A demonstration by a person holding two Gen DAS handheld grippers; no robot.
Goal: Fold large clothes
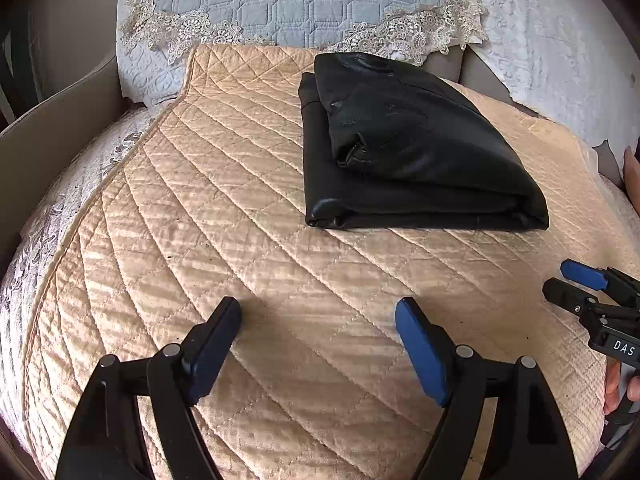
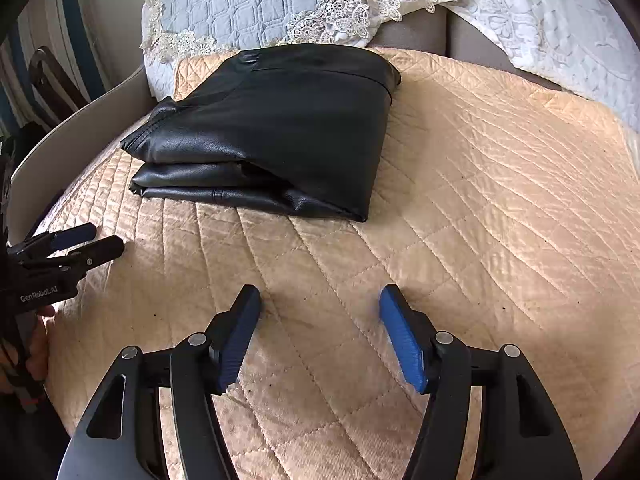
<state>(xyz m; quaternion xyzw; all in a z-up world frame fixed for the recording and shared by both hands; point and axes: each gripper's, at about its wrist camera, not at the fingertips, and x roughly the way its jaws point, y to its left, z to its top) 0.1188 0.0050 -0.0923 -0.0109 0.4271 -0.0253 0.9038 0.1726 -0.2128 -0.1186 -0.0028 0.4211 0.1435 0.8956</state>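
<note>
A black leather-like garment [image 1: 404, 148] lies folded into a thick stack on the peach quilted cover [image 1: 224, 208]. In the right wrist view the folded garment [image 2: 280, 132] sits ahead and to the left. My left gripper [image 1: 320, 312] hovers over bare quilt in front of the garment, open, with nothing between its blue pads. My right gripper [image 2: 320, 300] is likewise open and empty, short of the garment's near edge. Each gripper shows at the side of the other's view: the right gripper [image 1: 568, 284] and the left gripper [image 2: 96, 240], each held by a hand.
A grey-blue quilted pillow with lace trim [image 1: 296, 4] leans behind the garment. White embossed bedding [image 1: 560, 48] lies at the back right. A beige curved edge [image 1: 60, 120] bounds the left side, with a dark chair [image 2: 52, 76] beyond it.
</note>
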